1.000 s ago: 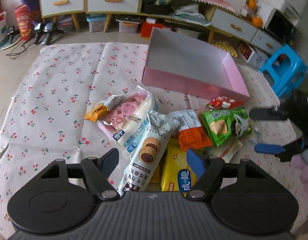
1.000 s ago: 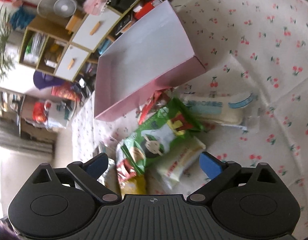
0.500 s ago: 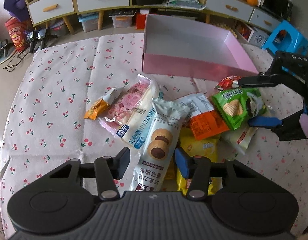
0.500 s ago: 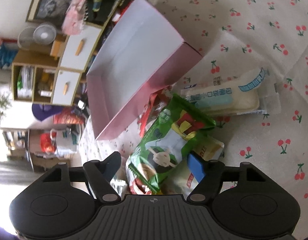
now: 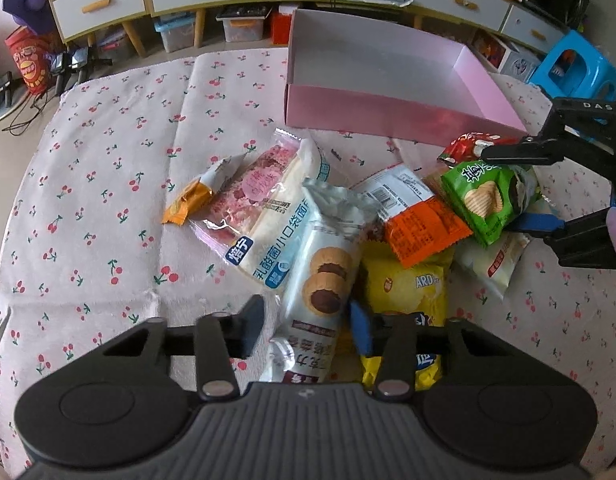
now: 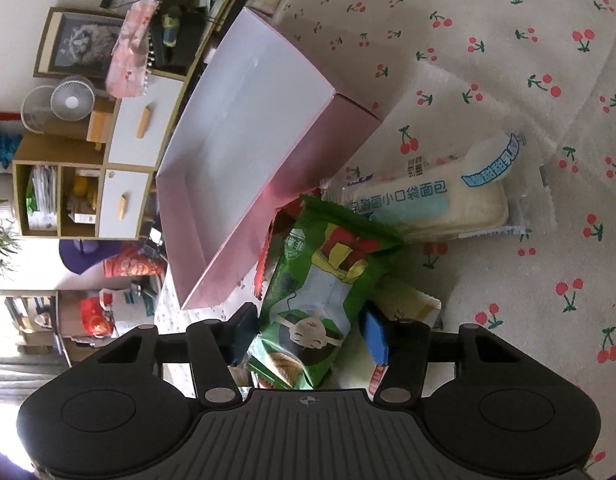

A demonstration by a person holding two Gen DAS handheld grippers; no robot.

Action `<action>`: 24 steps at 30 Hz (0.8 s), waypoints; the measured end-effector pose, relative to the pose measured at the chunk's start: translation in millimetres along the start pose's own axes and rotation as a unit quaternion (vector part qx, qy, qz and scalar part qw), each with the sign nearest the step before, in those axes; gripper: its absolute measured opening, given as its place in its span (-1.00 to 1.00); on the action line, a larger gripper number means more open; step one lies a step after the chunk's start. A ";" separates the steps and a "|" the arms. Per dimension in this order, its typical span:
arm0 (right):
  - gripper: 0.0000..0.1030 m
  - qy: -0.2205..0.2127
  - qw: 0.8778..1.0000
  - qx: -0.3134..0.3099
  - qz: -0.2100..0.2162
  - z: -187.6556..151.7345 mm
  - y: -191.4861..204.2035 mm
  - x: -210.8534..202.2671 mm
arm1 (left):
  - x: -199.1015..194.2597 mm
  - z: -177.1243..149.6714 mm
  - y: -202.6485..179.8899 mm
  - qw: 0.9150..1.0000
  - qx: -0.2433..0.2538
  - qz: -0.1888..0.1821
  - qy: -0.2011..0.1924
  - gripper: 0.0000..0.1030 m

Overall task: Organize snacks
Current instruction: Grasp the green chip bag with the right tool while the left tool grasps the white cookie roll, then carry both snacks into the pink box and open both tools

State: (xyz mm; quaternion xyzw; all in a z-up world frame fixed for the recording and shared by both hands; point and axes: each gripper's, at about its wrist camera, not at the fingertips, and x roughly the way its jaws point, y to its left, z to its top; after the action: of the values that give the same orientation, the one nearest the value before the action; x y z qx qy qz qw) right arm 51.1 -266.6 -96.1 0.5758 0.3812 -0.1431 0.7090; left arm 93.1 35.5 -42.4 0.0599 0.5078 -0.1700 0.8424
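A pile of snack packets lies on the cherry-print cloth in front of an empty pink box [image 5: 387, 80], which also shows in the right wrist view [image 6: 244, 152]. My left gripper [image 5: 308, 322] has closed on the white cookie packet [image 5: 319, 276]. My right gripper [image 6: 306, 334] is closed around the green chip bag [image 6: 319, 292]; it also shows from the side in the left wrist view [image 5: 511, 188], on the green chip bag [image 5: 487, 196].
An orange packet [image 5: 423, 224], a yellow bag [image 5: 403, 292], a pink-and-white bread pack [image 5: 268, 204], a small orange candy [image 5: 196, 196], a red packet [image 5: 463, 146] and a cream packet [image 5: 491, 256] lie around. A white bread pack [image 6: 435, 204] lies beyond the chip bag. Cabinets and a blue stool [image 5: 571, 68] stand beyond.
Both grippers narrowed from wide open: the left closed onto the cookie packet, the right moved in and closed around the green chip bag.
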 end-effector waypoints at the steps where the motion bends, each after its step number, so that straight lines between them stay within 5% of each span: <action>1: 0.06 0.000 1.000 -0.001 0.000 -0.2 0.2 -0.1 | -1.1 -0.1 0.1 1.000 -0.001 0.002 -0.001 -0.36; 24: 0.01 0.016 0.999 -0.042 0.014 -5.5 8.8 -40.1 | -30.4 12.6 2.8 0.997 -0.045 -0.039 -0.052 -0.48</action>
State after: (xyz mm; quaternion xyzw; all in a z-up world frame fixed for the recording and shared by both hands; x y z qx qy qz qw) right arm 27.9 -268.4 -61.9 0.5526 0.3900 -0.1078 0.7286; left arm 91.6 41.5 -10.0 -0.0065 0.4723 -0.1823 0.8624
